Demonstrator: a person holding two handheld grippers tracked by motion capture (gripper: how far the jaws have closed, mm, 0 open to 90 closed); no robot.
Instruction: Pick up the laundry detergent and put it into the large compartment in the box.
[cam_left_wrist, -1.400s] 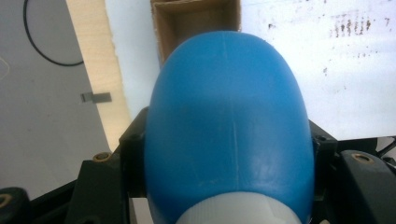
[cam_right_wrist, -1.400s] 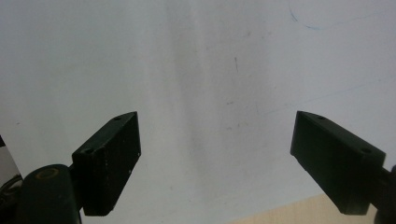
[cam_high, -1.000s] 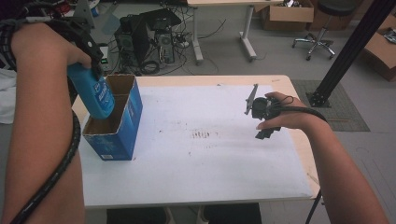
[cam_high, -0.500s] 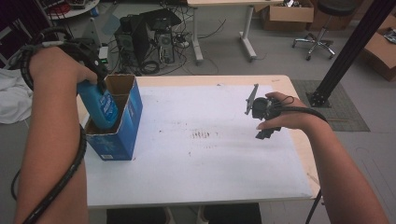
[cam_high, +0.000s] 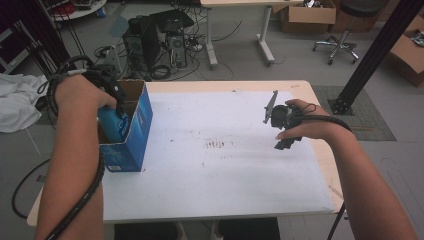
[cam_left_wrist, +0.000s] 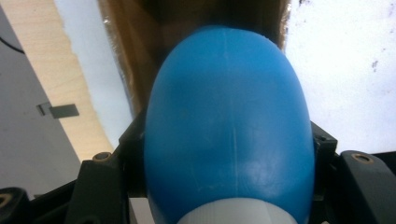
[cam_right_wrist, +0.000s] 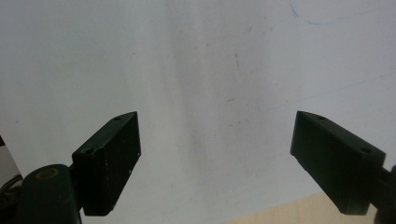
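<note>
Blue bottle (cam_left_wrist: 229, 130) inside box (cam_high: 135, 135) rim, left gripper (cam_high: 107, 100) clamped

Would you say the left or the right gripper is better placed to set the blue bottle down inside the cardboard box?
Left: the left gripper already clamps the blue bottle over the cardboard box; the right gripper is open, far across the table.

- The box (cam_high: 131, 131) stands on the table (cam_high: 215, 190) at its left edge, left of centre in the high view.
- The bottle (cam_high: 114, 125) sits partly inside the box, between the jaws of the left gripper (cam_high: 107, 95).
- The right gripper (cam_high: 283, 125) hovers over the table's right side, well apart from the box.
- Computer towers (cam_high: 155, 45) stand on the floor behind the table, upper left.
</note>
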